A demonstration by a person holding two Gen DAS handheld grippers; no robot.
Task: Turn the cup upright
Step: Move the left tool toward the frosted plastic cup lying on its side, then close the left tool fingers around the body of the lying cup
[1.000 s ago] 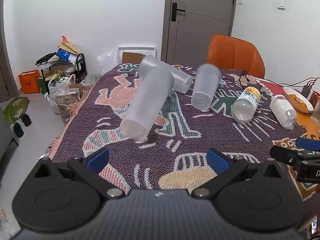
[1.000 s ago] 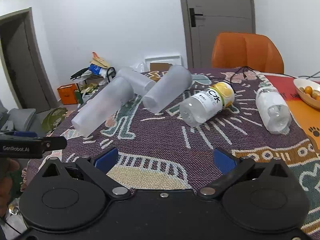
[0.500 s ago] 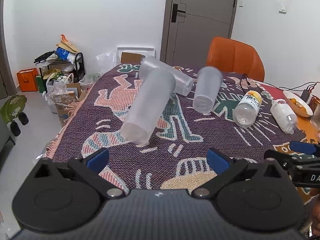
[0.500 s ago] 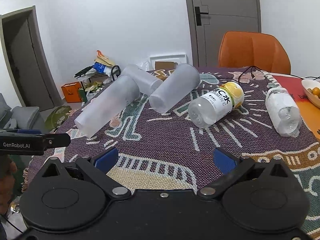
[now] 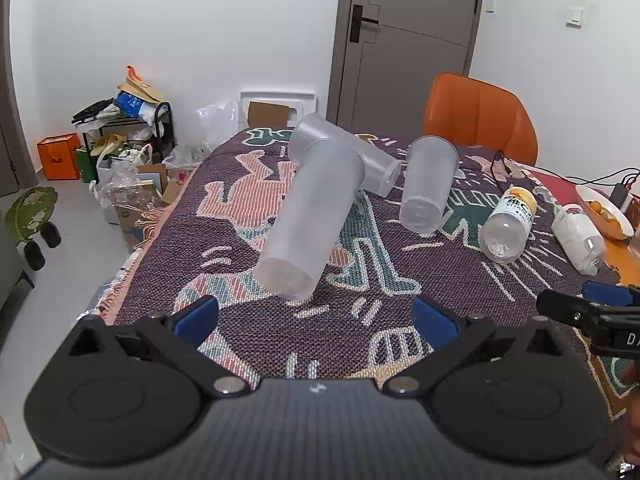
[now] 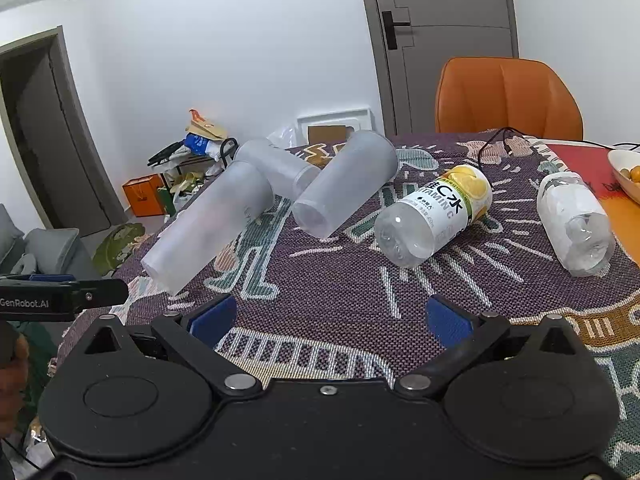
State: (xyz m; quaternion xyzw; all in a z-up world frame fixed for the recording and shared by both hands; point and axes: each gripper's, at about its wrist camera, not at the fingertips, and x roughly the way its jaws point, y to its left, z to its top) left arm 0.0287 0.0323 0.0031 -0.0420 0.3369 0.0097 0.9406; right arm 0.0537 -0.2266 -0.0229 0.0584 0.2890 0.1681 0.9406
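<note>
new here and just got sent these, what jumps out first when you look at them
Three frosted plastic cups lie tipped over on the patterned tablecloth: the nearest cup points its base at the left gripper, a second cup lies behind it, and a third cup to their right. Two clear bottles, one with a yellow label and one white-wrapped, lie ahead of the right gripper.

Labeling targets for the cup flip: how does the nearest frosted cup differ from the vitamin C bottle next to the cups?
The nearest frosted cup is plain, unlabeled translucent plastic; the vitamin C bottle is clear with a white and yellow printed label. The cup leans up on another cup behind it; the bottle lies flat on the patterned cloth. The cup is longer. Both are on their sides, bases toward the cameras, and untouched: both grippers are open.
</note>
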